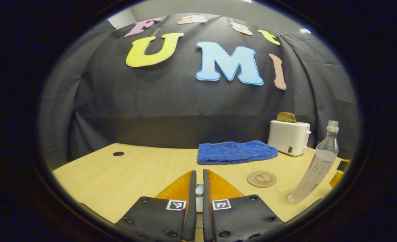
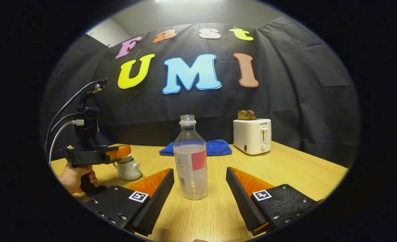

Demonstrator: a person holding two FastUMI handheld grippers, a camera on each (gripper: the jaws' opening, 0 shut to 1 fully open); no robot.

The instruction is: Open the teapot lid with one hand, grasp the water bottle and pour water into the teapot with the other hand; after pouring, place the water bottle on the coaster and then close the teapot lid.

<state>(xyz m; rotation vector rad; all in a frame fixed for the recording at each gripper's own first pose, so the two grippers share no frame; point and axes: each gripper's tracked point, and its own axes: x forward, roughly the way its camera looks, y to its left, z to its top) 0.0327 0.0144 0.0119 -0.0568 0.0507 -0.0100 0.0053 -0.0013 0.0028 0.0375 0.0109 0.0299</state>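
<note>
Pale wood table fills the booth floor w/ black cloth wall behind. On it, far side: folded blue towel and a white toaster w/ bread in the slots; toaster front carries the word SUPOR, the one bit of writing that reads clearly.

Water bottle stands upright, cap off, roughly half full, dead centre in the right gripper view and just beyond the tips of the right gripper. That gripper is spread wide, fingers either side of the bottle's base but not touching it – looks lined up for the grasp, not yet made. Bottle label has a red patch and a barcode; its text is too small to read.

Left gripper has fingers drawn nearly together, pinching a small white knob between them, prob. the teapot lid's. In the right gripper view the same gripper, held by a hand at far left, sits right over the white teapot, spout pointing right. Whether the lid is lifted or just gripped I can't tell.

Round coaster lies flat on the table near the towel, left of the bottle in the left gripper view, apart from it – free spot for the bottle after pouring.

Judgement: lid step underway, bottle grasp next; open neck means a spill risk if grabbed off-centre.
</note>
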